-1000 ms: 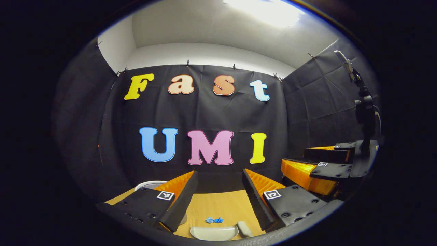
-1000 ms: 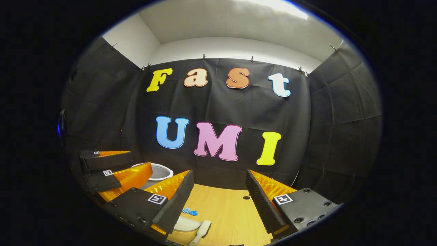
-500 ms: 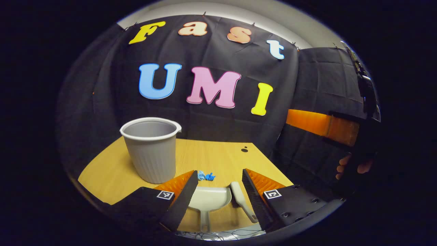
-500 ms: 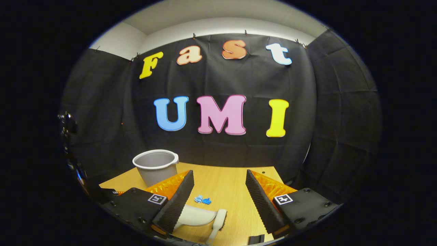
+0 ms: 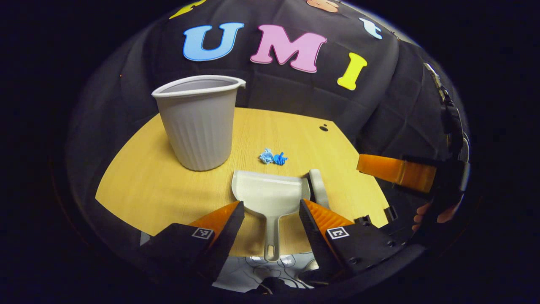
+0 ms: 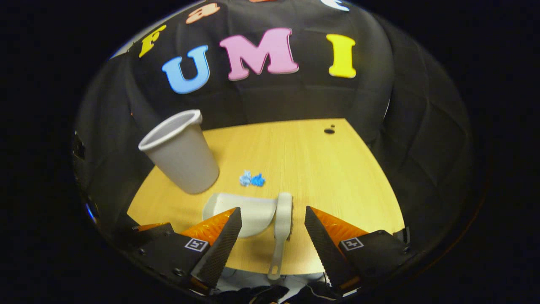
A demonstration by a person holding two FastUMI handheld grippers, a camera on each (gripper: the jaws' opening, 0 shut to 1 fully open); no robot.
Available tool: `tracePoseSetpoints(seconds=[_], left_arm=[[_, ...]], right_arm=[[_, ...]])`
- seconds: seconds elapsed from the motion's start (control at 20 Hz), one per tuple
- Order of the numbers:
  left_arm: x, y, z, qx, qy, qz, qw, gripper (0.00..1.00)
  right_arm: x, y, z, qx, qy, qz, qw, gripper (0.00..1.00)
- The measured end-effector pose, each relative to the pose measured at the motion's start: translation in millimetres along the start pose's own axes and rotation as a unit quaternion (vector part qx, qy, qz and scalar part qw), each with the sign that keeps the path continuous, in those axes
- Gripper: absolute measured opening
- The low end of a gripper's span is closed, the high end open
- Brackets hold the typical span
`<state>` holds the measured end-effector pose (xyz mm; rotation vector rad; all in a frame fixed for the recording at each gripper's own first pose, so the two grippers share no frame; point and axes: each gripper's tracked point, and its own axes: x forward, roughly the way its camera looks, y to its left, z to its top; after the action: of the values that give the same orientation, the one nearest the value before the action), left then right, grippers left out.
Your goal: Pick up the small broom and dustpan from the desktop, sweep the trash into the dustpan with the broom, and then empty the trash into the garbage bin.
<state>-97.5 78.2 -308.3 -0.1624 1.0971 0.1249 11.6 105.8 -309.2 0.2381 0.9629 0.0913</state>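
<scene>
Two grippers hang above the near edge of a light wooden desktop (image 5: 168, 185), each with its fingers spread apart and nothing between them. In the left gripper view, the left gripper (image 5: 271, 219) sits at the bottom centre of the frame, and the handle of a white plastic dustpan (image 5: 270, 196) runs down through the gap between its fingers without touching either one. The dustpan lies flat on the desktop just above the fingers, its wide mouth toward the booth wall. A small white broom (image 5: 317, 190) lies just beside the dustpan's right edge, partly hidden behind the right-hand finger. Above the dustpan, near its mouth but apart from it, lies a small clump of crumpled blue trash (image 5: 272, 157). A grey ribbed plastic garbage bin (image 5: 198, 122) stands upright at upper left of centre, near the dustpan's left corner.

In the right gripper view, the right gripper (image 6: 273, 232) is at the bottom centre, and the broom (image 6: 282, 230) lies lengthwise in the gap between the fingers, its slim handle pointing to the lower edge of the frame. The dustpan (image 6: 249, 211) lies to the broom's left, partly behind the left-hand finger. The blue trash (image 6: 252, 179) sits above it, and the bin (image 6: 181, 154) stands at centre left.

At the right edge of the left gripper view, the right gripper (image 5: 396, 171) shows side-on, a hand (image 5: 436, 213) below it.
</scene>
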Motion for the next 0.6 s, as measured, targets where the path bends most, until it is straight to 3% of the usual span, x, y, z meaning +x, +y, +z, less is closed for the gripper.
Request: tracePoseSetpoints(seconds=[0.15, 0.35, 0.4, 0.45, 0.6], left_arm=[[22, 2, -20, 0.010, 0.068, -0.004, 0.998, 0.80], [44, 9, -28, 0.007, 0.149, 0.000, 0.989, 0.80], [50, 11, -31, 0.004, 0.168, 0.005, 0.986, 0.80], [54, 11, -31, 0.002, 0.187, 0.011, 0.982, 0.80], [78, 11, -36, -0.010, 0.232, 0.024, 0.972, 0.80]], right_arm=[[27, -10, -47, -0.008, 0.098, -0.016, 0.995, 0.98], [63, -20, -96, 0.012, 0.223, -0.038, 0.974, 0.98], [69, -20, -103, 0.026, 0.248, -0.041, 0.968, 0.93], [76, -21, -110, 0.031, 0.272, -0.043, 0.961, 0.99], [94, -20, -118, 0.017, 0.309, -0.038, 0.950, 1.00]])
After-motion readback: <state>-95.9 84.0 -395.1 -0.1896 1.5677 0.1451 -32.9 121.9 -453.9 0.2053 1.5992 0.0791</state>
